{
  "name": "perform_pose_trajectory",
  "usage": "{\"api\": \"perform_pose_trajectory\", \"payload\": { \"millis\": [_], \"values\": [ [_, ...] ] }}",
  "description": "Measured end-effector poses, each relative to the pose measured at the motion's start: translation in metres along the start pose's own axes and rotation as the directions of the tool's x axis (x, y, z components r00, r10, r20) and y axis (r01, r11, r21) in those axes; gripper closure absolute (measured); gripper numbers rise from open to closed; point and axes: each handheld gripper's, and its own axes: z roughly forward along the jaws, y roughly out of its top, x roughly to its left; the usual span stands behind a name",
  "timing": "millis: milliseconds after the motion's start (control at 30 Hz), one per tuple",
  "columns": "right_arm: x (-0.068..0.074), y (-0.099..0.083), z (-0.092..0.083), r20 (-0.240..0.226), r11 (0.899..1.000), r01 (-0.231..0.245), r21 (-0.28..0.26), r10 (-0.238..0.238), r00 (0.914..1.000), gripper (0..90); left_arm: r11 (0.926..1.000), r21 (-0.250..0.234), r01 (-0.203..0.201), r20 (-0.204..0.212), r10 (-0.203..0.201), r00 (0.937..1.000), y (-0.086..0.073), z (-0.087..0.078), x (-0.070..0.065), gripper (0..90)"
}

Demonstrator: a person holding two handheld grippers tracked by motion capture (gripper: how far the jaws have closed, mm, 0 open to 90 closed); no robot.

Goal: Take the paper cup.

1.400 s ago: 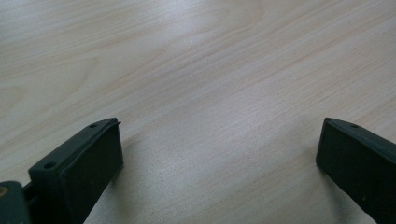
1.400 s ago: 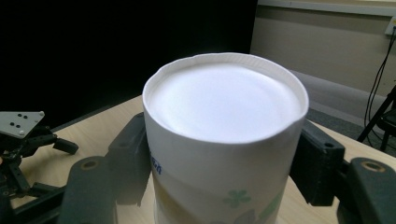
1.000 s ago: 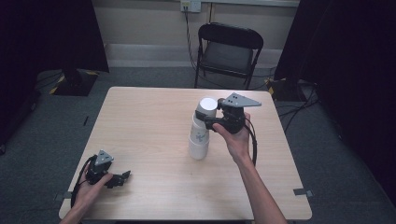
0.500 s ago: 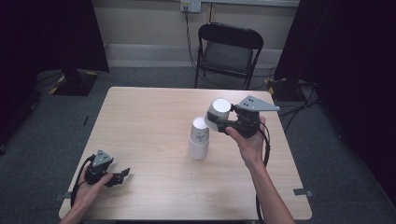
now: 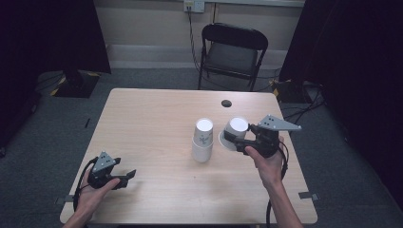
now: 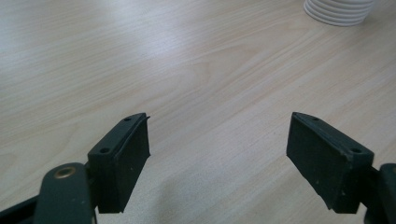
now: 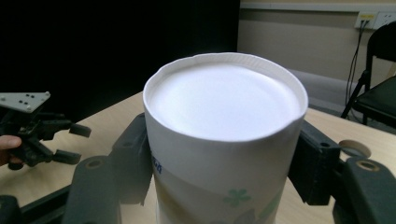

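Right claw [image 5: 234,137] is clamped on a single white paper cup [image 5: 234,129], upside down with its flat base tipped up and toward the stack, held in the air over the right half of the tabletop [image 5: 157,111]. From the right gripper view you can see both black pads pressed into the cup's sides [image 7: 224,140], one on each side, with a bit of green and blue print showing lower on the wall. The cup sits just beside the stack of white cups [image 5: 203,140], which stands upside down on the tabletop near its middle, a little toward the right edge. Can't tell for sure if the held cup's rim touches the stack or just clears it.

Left claw [image 5: 124,176] is down near the front left corner of the tabletop, low over the wood. Its jaws have just been closing in a bit but are still pretty wide apart, with nothing between them, just bare wood grain in the left gripper view [image 6: 217,158]. The bottom rims of the stack [image 6: 338,10] peek in at the top of that view, well apart from it.

There's a small dark hole [image 5: 226,103] in the tabletop toward the far edge.
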Motion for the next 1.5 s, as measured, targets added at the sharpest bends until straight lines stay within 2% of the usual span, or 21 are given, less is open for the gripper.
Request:
{"api": "perform_pose_trajectory", "payload": {
  "millis": [100, 133, 200, 333, 467, 567, 733, 833, 867, 967, 1067, 1133, 1167, 1200, 1267, 1300, 1333, 1400, 1500],
  "values": [
    [0.002, -0.006, 0.001, 0.000, 1.000, -0.004, 0.018, 0.004, 1.0000, 33.7, 0.9998, 0.015, -0.015, 0.035, 0.015, 0.9993, 0.002, 0.000, -0.004, 25.5],
    [0.003, -0.010, 0.001, 0.015, 1.000, -0.020, 0.010, 0.020, 0.9997, 33.8, 0.9995, 0.017, -0.025, 0.033, 0.024, 0.9992, 0.002, 0.000, -0.005, 26.6],
    [0.004, -0.019, 0.005, 0.003, 0.999, -0.046, 0.024, 0.046, 0.9989, 34.2, 0.9994, 0.014, -0.033, 0.048, 0.032, 0.9983, 0.003, 0.001, -0.009, 26.7],
    [0.011, -0.032, 0.013, -0.024, 0.997, -0.053, 0.061, 0.055, 0.9982, 34.7, 0.9989, -0.014, -0.044, 0.065, 0.045, 0.9969, 0.006, -0.002, -0.015, 26.7],
    [0.021, -0.039, 0.021, -0.046, 0.993, -0.048, 0.105, 0.053, 0.9975, 34.9, 0.9974, -0.049, -0.053, 0.051, 0.056, 0.9972, 0.011, -0.006, -0.020, 25.7],
    [0.027, -0.044, 0.029, -0.067, 0.987, -0.035, 0.154, 0.046, 0.9967, 35.1, 0.9963, -0.077, -0.039, 0.041, 0.042, 0.9983, 0.014, -0.009, -0.023, 26.2],
    [0.035, -0.054, 0.037, -0.123, 0.984, -0.092, 0.149, 0.111, 0.9861, 35.6, 0.9916, -0.123, -0.041, 0.068, 0.050, 0.9964, 0.018, -0.011, -0.031, 30.6],
    [0.037, -0.059, 0.041, -0.169, 0.978, -0.133, 0.162, 0.160, 0.9725, 35.6, 0.9884, -0.136, -0.068, 0.075, 0.079, 0.9940, 0.022, -0.010, -0.038, 31.8],
    [0.038, -0.060, 0.043, -0.182, 0.976, -0.149, 0.161, 0.178, 0.9672, 35.6, 0.9879, -0.137, -0.073, 0.089, 0.086, 0.9923, 0.024, -0.009, -0.041, 31.5],
    [0.039, -0.060, 0.046, -0.194, 0.973, -0.167, 0.161, 0.197, 0.9611, 35.6, 0.9830, -0.149, -0.107, 0.107, 0.123, 0.9865, 0.028, -0.006, -0.050, 31.5],
    [0.042, -0.058, 0.046, -0.210, 0.969, -0.187, 0.161, 0.219, 0.9530, 35.7, 0.9759, -0.167, -0.141, 0.142, 0.165, 0.9760, 0.035, 0.002, -0.062, 32.1],
    [0.045, -0.055, 0.046, -0.206, 0.969, -0.176, 0.172, 0.210, 0.9557, 35.7, 0.9728, -0.183, -0.142, 0.156, 0.171, 0.9728, 0.040, 0.007, -0.068, 32.1],
    [0.046, -0.053, 0.046, -0.207, 0.969, -0.178, 0.172, 0.212, 0.9551, 35.7, 0.9688, -0.199, -0.148, 0.159, 0.181, 0.9706, 0.046, 0.010, -0.075, 32.7],
    [0.046, -0.050, 0.045, -0.209, 0.969, -0.181, 0.168, 0.214, 0.9541, 35.7, 0.9681, -0.206, -0.142, 0.157, 0.176, 0.9718, 0.049, 0.012, -0.079, 35.2],
    [0.047, -0.048, 0.045, -0.211, 0.969, -0.189, 0.161, 0.221, 0.9520, 35.7, 0.9687, -0.202, -0.144, 0.171, 0.180, 0.9688, 0.055, 0.016, -0.084, 36.7],
    [0.047, -0.047, 0.046, -0.214, 0.969, -0.189, 0.156, 0.220, 0.9517, 35.8, 0.9644, -0.215, -0.154, 0.167, 0.192, 0.9672, 0.059, 0.018, -0.089, 36.6],
    [0.049, -0.045, 0.046, -0.215, 0.969, -0.190, 0.156, 0.221, 0.9513, 35.8, 0.9630, -0.217, -0.160, 0.167, 0.198, 0.9659, 0.062, 0.019, -0.091, 36.6],
    [0.050, -0.043, 0.048, -0.219, 0.968, -0.194, 0.160, 0.226, 0.9491, 35.8, 0.9600, -0.238, -0.148, 0.188, 0.195, 0.9626, 0.068, 0.022, -0.097, 36.7],
    [0.052, -0.042, 0.053, -0.235, 0.964, -0.208, 0.164, 0.243, 0.9411, 35.8, 0.9507, -0.248, -0.186, 0.194, 0.237, 0.9520, 0.075, 0.026, -0.108, 39.1]
  ]
}}
